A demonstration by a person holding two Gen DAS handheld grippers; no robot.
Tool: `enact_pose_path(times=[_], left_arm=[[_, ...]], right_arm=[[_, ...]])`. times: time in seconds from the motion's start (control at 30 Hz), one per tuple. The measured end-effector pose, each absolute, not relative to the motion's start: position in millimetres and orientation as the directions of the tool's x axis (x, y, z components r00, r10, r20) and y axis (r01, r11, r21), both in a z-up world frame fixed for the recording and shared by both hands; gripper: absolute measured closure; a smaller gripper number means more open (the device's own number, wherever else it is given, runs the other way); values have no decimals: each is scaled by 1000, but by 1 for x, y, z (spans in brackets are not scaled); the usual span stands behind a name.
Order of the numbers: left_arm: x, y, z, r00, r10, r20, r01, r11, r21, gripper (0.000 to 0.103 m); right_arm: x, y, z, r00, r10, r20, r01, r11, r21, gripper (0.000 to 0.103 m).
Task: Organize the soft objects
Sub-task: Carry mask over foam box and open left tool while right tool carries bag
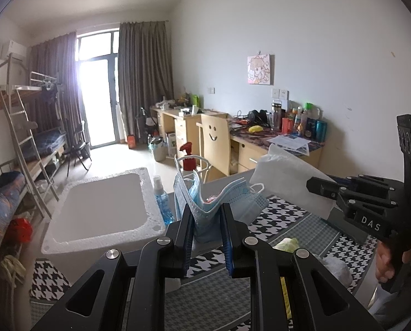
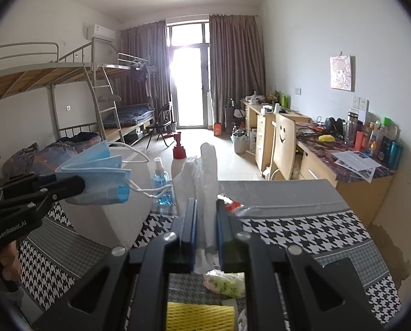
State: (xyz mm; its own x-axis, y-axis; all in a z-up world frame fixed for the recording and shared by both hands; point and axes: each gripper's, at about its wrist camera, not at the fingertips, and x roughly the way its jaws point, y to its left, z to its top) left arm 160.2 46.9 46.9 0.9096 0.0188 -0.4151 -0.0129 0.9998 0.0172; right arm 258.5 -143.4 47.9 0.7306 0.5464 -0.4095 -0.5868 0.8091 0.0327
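Above the houndstooth cloth (image 2: 301, 229), the left gripper (image 1: 205, 220) pinches a bunch of blue face masks (image 1: 205, 201) beside the white foam box (image 1: 100, 207), while the right gripper (image 2: 205, 220) clamps a white plastic bag (image 2: 202, 182).

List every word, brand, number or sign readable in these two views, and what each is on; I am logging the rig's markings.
"DAS": on the right gripper, on its black body, seen from the left wrist.
"GenRobot.AI": on the left gripper, on its black body, seen from the right wrist.
Smiley face, a sign with no words: on the back of the wooden chair.
Bottle labels and the printed paper on the desk: too small to read.
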Motion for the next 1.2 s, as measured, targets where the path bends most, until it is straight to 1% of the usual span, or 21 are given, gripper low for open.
enact_pose_path(times=[0.33,0.43,0.77,1.2], left_arm=[[160,59,61,920,62,-388,-57,998,24,83],[162,65,64,922,84,-379,-79,996,28,83],[166,80,68,919,143,-367,-145,989,21,83],[165,104,73,902,254,-349,-257,966,38,83]], right_arm=[[261,-129,60,709,582,-398,-621,783,40,87],[264,-123,63,702,585,-407,-626,779,38,87],[265,-106,71,687,613,-391,-652,757,41,87],[268,-83,78,674,624,-396,-671,741,25,87]])
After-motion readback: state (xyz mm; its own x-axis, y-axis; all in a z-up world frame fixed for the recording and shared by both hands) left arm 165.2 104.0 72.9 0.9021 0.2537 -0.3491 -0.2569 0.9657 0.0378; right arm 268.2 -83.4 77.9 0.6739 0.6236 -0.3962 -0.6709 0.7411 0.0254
